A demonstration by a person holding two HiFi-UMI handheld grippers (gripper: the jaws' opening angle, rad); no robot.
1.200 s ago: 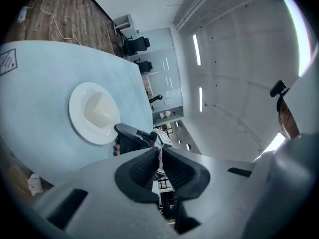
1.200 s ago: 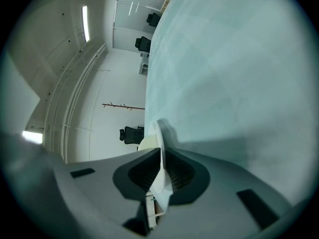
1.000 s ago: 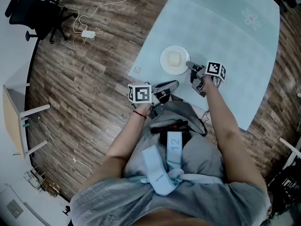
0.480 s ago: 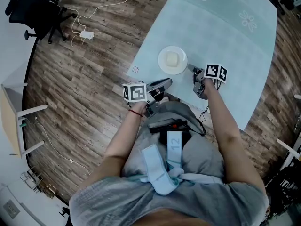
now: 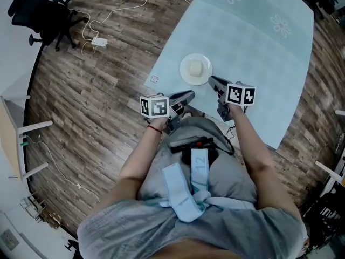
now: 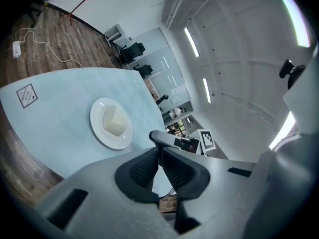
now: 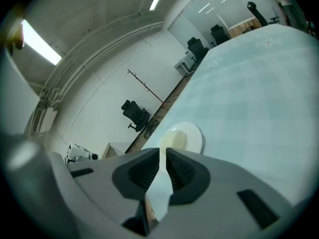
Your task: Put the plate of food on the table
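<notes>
With the plate (image 5: 196, 69) resting flat on the table (image 5: 259, 53) just above centre frame, food (image 5: 195, 68) on it, your left gripper (image 5: 187, 95) and right gripper (image 5: 212, 81) hung clear below it, jaws closed on nothing, likely because the placing looked done.

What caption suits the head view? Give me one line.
Plate of food on the table, left gripper and right gripper both clear of it near the table's edge.

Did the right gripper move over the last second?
Yes. Measured against the plate, the right gripper has drawn back from its rim toward the near edge of the table.
</notes>
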